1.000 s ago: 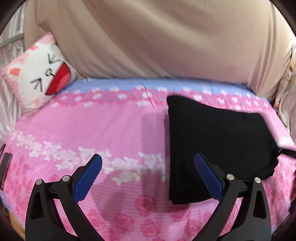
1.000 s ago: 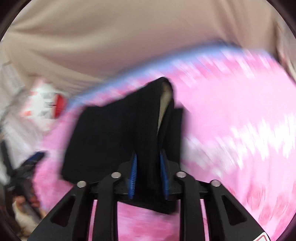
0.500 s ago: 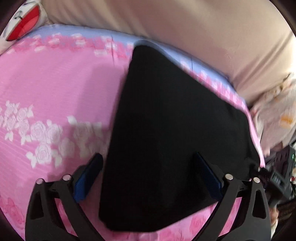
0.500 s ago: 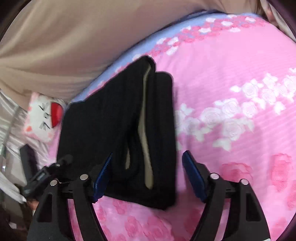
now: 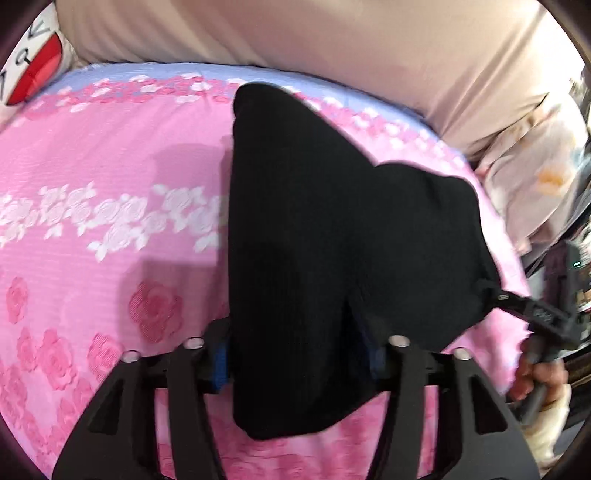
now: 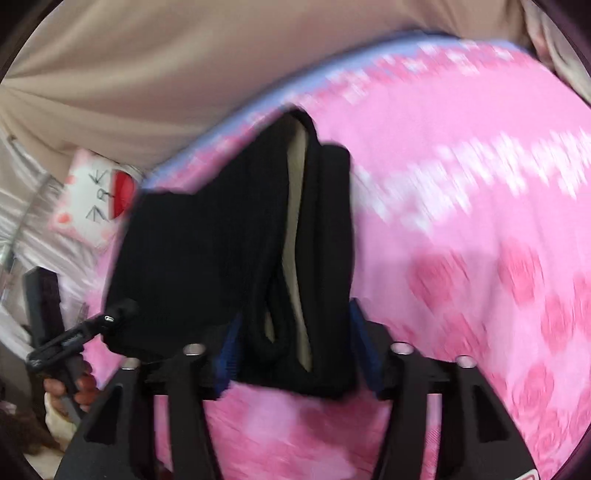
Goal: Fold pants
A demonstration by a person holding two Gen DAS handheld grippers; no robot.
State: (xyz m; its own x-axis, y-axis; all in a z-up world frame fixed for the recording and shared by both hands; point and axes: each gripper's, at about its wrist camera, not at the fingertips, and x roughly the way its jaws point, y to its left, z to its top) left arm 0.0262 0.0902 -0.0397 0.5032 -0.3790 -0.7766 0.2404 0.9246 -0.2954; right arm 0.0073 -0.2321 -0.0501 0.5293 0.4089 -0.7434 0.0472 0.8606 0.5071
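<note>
The black pants (image 5: 332,229) are folded into a thick stack over the pink flowered bedspread (image 5: 92,206). My left gripper (image 5: 295,354) is shut on the near left edge of the stack. My right gripper (image 6: 295,347) is shut on the opposite end (image 6: 317,258), where the layered folds and a pale inner lining show. Each gripper shows in the other's view, gripping the pants' far corner: the right one (image 5: 495,291) and the left one (image 6: 118,314). The stack sags between them, lifted at both ends.
A white cat-face pillow (image 6: 96,195) lies at the bed's head, also in the left wrist view (image 5: 33,70). A beige cloth backdrop (image 5: 295,33) rises behind the bed. A pale floral pillow (image 5: 535,173) sits at the right. Blue sheet border (image 5: 147,70) runs along the far edge.
Both grippers went from open around the pants to shut on them. The stack has risen at both ends. The right wrist view is blurred from motion.
</note>
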